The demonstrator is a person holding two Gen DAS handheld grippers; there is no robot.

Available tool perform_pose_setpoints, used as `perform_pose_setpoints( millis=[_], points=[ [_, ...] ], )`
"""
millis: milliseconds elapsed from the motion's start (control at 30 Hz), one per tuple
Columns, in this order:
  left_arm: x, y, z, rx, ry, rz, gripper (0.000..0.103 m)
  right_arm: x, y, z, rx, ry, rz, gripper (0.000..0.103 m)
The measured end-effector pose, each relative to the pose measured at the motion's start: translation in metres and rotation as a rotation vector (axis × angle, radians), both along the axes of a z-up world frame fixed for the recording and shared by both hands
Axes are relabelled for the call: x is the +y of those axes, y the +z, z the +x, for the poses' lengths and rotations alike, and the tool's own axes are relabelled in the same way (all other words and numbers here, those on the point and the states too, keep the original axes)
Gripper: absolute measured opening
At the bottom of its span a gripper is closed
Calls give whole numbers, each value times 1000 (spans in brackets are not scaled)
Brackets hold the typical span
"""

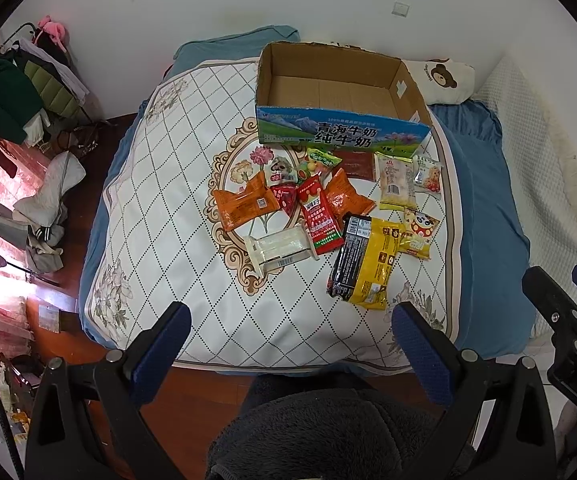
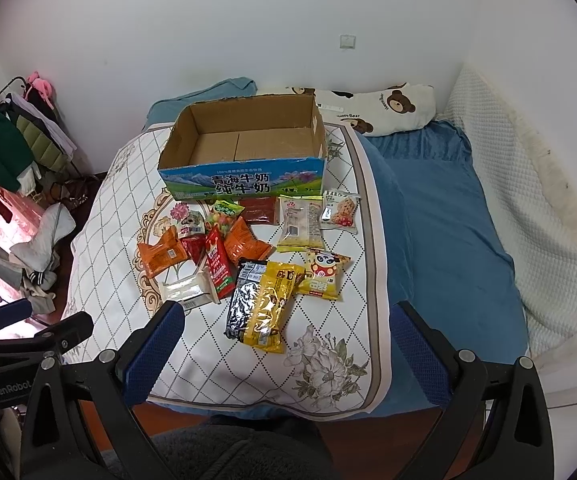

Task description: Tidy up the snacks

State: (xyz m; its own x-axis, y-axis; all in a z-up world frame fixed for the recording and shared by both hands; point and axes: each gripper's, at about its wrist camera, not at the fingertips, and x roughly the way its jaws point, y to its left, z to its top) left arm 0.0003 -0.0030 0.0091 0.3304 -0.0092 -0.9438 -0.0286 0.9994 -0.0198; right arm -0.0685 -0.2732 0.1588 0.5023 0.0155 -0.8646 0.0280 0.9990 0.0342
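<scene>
An open, empty cardboard milk box stands at the far side of a quilted white mat on the bed. Several snack packets lie in front of it: orange packs, a red sachet, a clear white pack, a yellow-and-black bag, a panda pack. My left gripper is open and empty, held back near the mat's front edge. My right gripper is open and empty, likewise short of the snacks.
The bed has a blue sheet, a bear-print pillow by the wall and a white blanket at right. A clothes rack and piled clothes stand at left on the wooden floor. A dark fleece-covered knee sits below the grippers.
</scene>
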Motion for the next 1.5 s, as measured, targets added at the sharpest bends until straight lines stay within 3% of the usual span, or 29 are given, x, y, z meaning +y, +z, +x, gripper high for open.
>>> perform_pose_setpoints(
  millis=[633,1000,1200,1333,1500],
  points=[
    [1,6,4,-13,5,-6,103,0,-2,0,-2,-2,4,103],
    [5,0,19,-20,15,0,103,-6,-20,13,35,-26,39,103],
    [17,-41,52,-33,4,64,103,-8,-78,42,123,-57,76,103],
    [10,-101,83,-19,-160,239,103,-6,-153,76,262,-72,113,103],
    [1,-196,112,149,-375,333,103,4,-240,104,393,-71,135,103]
  ],
)
